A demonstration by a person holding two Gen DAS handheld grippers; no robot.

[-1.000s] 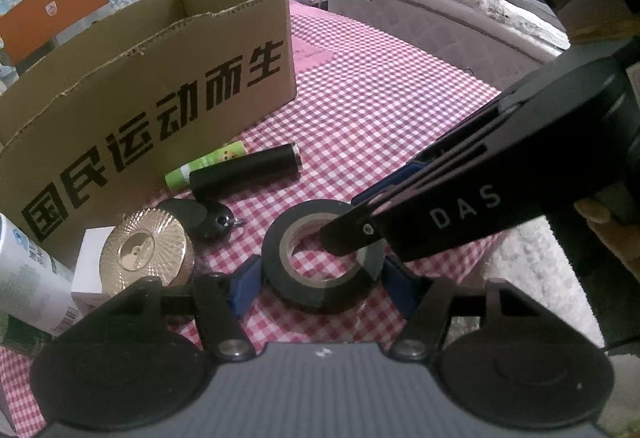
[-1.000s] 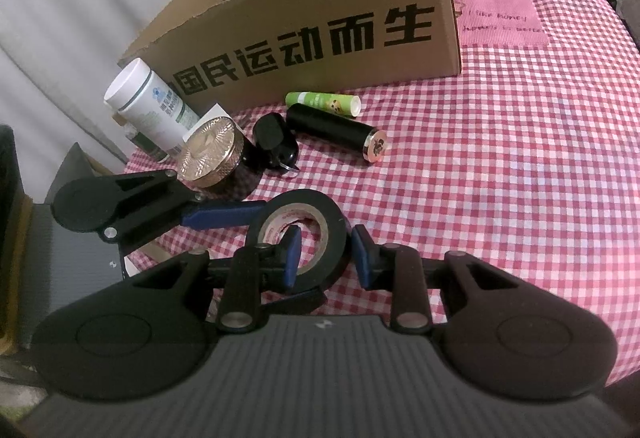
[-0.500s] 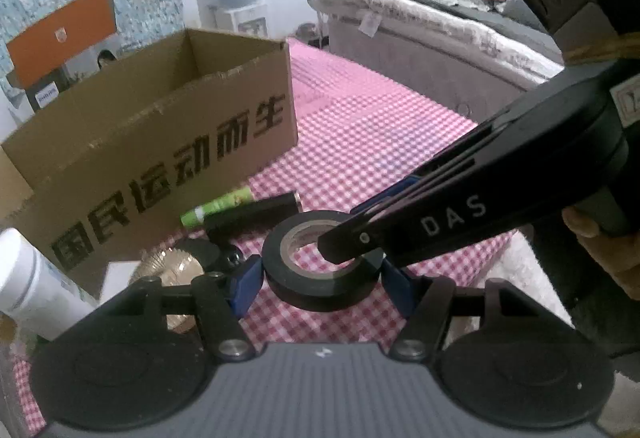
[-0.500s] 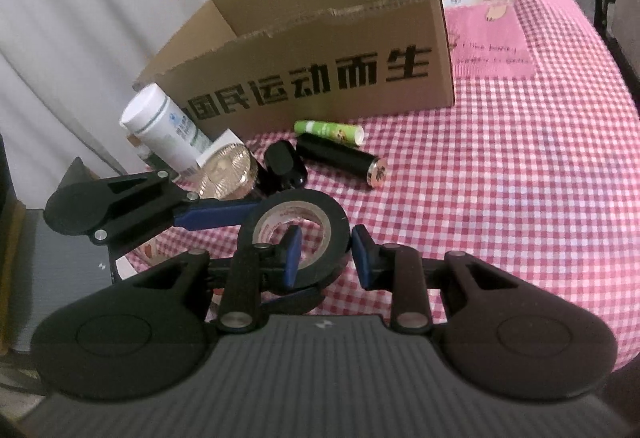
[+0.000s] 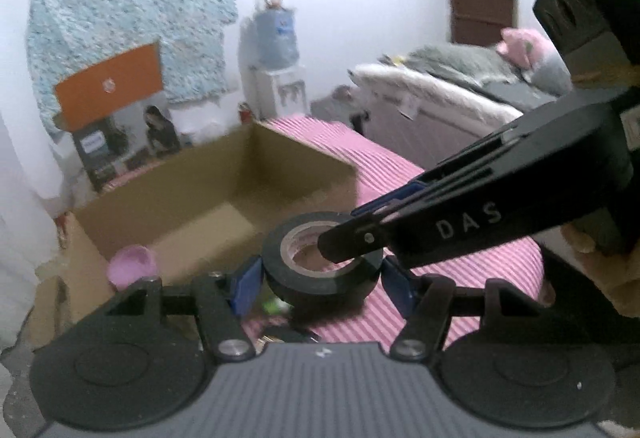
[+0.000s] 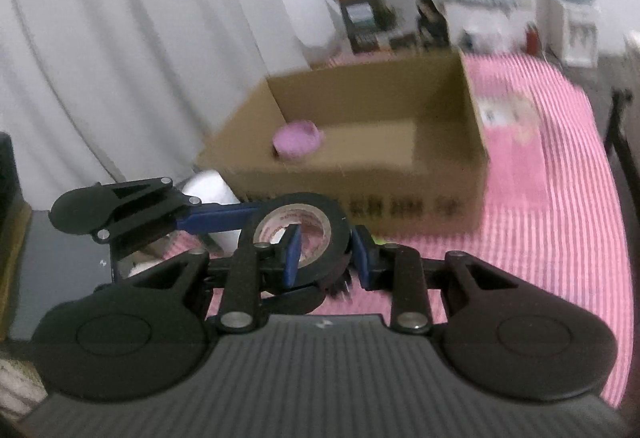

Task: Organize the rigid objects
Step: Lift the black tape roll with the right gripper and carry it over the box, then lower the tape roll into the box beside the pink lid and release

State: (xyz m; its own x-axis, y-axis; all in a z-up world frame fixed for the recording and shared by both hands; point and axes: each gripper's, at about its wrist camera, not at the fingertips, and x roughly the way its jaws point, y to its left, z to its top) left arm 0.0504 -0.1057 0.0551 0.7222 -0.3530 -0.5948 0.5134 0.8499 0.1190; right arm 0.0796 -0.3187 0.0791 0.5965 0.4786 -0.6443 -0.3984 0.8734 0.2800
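A black tape roll (image 5: 320, 270) is held in the air by both grippers. My left gripper (image 5: 320, 278) is shut on its outer sides. My right gripper (image 6: 324, 254) is shut on the roll's wall (image 6: 336, 238), one finger inside the hole, one outside. The roll hangs above the table, near the front wall of the open cardboard box (image 6: 360, 193), which also shows in the left wrist view (image 5: 280, 157). A pink bowl (image 6: 298, 139) lies inside the box at its left end. Both views are motion-blurred.
A pink checked tablecloth (image 6: 540, 197) covers the table. A white bottle (image 6: 212, 189) stands left of the box. A green tube (image 5: 272, 304) shows below the roll. A bed (image 5: 460, 97) stands beyond the table, a white curtain (image 6: 120, 57) at the left.
Both grippers have lifted the tape roll off the table and raised it toward the box, so the box's inside and the pink bowl now show.
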